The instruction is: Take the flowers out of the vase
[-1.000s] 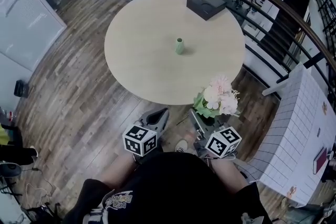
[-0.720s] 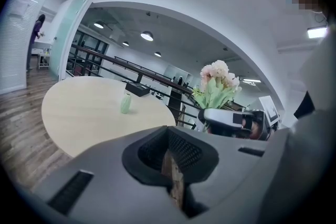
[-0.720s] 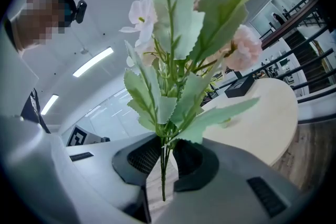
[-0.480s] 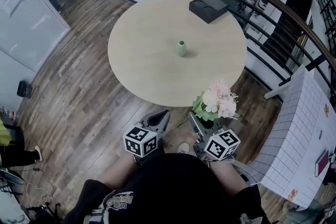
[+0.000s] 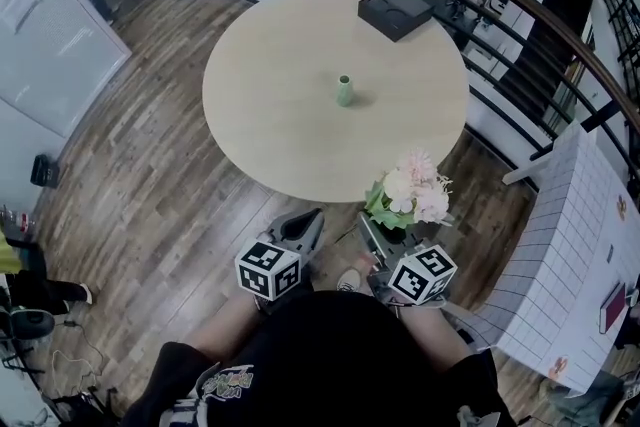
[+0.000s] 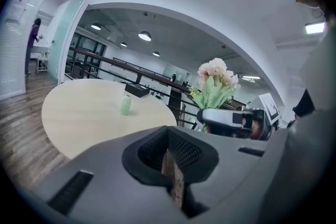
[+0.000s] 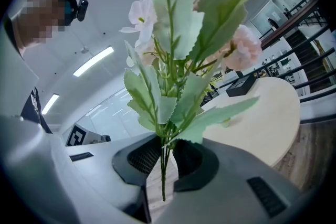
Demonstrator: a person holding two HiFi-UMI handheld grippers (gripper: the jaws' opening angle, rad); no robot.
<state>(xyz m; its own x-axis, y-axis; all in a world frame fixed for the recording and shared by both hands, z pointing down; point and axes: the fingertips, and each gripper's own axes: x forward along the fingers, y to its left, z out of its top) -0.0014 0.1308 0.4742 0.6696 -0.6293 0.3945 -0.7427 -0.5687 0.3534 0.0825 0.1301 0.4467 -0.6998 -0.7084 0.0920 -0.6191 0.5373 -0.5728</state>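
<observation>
On the table [image 5: 270,135]: small pale-green vase [image 5: 344,91] upright near its middle; black box [image 5: 395,11] at the far edge.
Flowers [image 5: 412,190]: off the table, just outside its near edge, well apart from the vase.
Look: pale pink and cream blooms, saw-edged green leaves, thin green stems bunched together, standing upright.
Right gripper [image 7: 164,165]: jaws clamped on the lower ends of the stems.
Left gripper [image 6: 170,165]: jaws pressed together with nothing between, short of the table's near edge.

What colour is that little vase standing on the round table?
The vase is pale mint green, clearest in the head view.
</observation>
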